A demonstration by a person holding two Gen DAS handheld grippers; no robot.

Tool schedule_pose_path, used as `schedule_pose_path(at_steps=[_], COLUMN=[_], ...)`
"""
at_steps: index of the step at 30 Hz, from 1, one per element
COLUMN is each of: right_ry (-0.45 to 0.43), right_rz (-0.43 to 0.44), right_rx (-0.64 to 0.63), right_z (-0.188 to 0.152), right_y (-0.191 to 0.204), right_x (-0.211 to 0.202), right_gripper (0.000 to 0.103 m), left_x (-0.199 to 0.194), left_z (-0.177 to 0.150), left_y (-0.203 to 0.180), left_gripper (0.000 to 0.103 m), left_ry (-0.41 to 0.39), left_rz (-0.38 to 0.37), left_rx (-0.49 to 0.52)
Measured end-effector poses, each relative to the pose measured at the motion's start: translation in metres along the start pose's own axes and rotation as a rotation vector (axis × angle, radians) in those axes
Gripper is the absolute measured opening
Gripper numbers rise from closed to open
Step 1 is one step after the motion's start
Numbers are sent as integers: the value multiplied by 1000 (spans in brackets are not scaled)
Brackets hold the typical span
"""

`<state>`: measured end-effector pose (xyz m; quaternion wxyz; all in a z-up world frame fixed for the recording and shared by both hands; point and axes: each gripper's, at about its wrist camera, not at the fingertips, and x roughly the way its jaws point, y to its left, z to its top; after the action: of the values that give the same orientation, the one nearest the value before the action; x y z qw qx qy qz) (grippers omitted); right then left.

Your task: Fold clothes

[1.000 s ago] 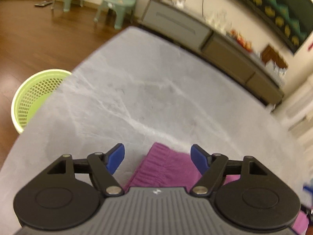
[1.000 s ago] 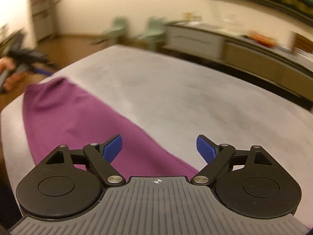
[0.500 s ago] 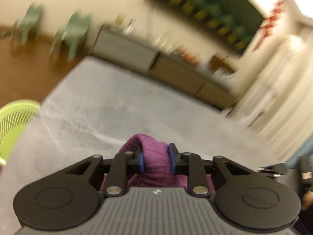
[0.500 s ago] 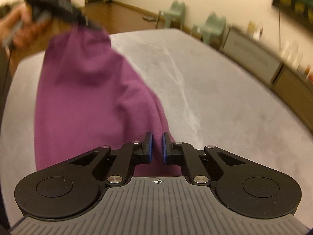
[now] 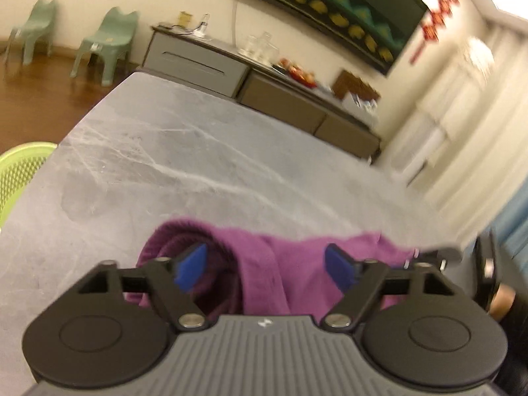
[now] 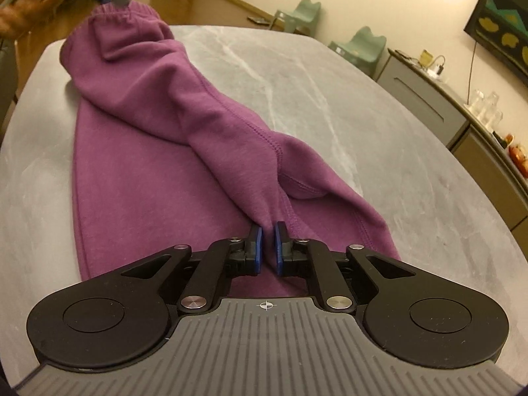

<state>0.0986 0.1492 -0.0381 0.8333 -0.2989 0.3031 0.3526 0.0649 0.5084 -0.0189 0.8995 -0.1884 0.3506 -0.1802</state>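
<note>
The left gripper (image 5: 265,265) is opening, its pads clear of the purple sweatpants (image 6: 158,151); the right gripper (image 6: 267,246), loosening slightly, pinches their fabric.

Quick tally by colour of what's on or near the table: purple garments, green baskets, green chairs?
Purple garment: 1
Green basket: 1
Green chairs: 2
Total: 4

Left wrist view: low over the table (image 5: 184,165), close behind the garment (image 5: 260,264), facing the sideboard (image 5: 231,76) and chairs (image 5: 109,43). Right wrist view: steeper, near the garment (image 6: 158,105), looking along it. Shared: table (image 6: 379,132), garment, chairs (image 6: 363,46), sideboard (image 6: 422,112).
</note>
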Motion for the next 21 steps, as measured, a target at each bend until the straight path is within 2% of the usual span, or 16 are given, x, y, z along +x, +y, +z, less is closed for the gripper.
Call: schedule_pose_path(at_steps=[2,3,4,5,6,8,9,11,12,13,14,15,17,21], right_ry=[-4,-6,-8,-10,-13,-20,-26,-38,-37,-32,-29,-30,-35,-49], right_rz=[-4,-3,-1,2,5,12,16,34,58,88,124,167,243,328], right_rx=[-4,-1,2,4,8,23,36,74,105,142,185,233,322,444], right_z=[1,3,5,7,7,8,8,8,9,11,14,17,24,45], right_y=[2,1,-1,-2,-3,-5,-7,-11,-14,-18,-22,-28,-40,-62], right_x=[2,4,7,9,9,11,12,13,14,15,14,13,11,20], right_gripper=[14,14,14,14,14,14,14,16,22,29,50,67,71,75], left_x=[14,25,36,47,39,22,6,5,5,15,25,30,39,40], left_z=[9,11,12,14,21,34,42,45,47,44,41,41,40,51], left_y=[7,9,12,14,19,30,45,58,64,66,68,71,76,99], left_gripper=[86,78,59,4,8,8,8,8,9,9,14,22,26,29], left_ry=[40,80,120,161,97,-42,-140,-169,-182,-152,-121,-103,-69,-122], left_rz=[-19,-8,4,16,21,30,-4,-20,-27,-23,-18,-5,20,-6], left_rx=[-62,-74,-84,-95,-130,-203,-299,-354,-381,-387,-392,-390,-384,-477])
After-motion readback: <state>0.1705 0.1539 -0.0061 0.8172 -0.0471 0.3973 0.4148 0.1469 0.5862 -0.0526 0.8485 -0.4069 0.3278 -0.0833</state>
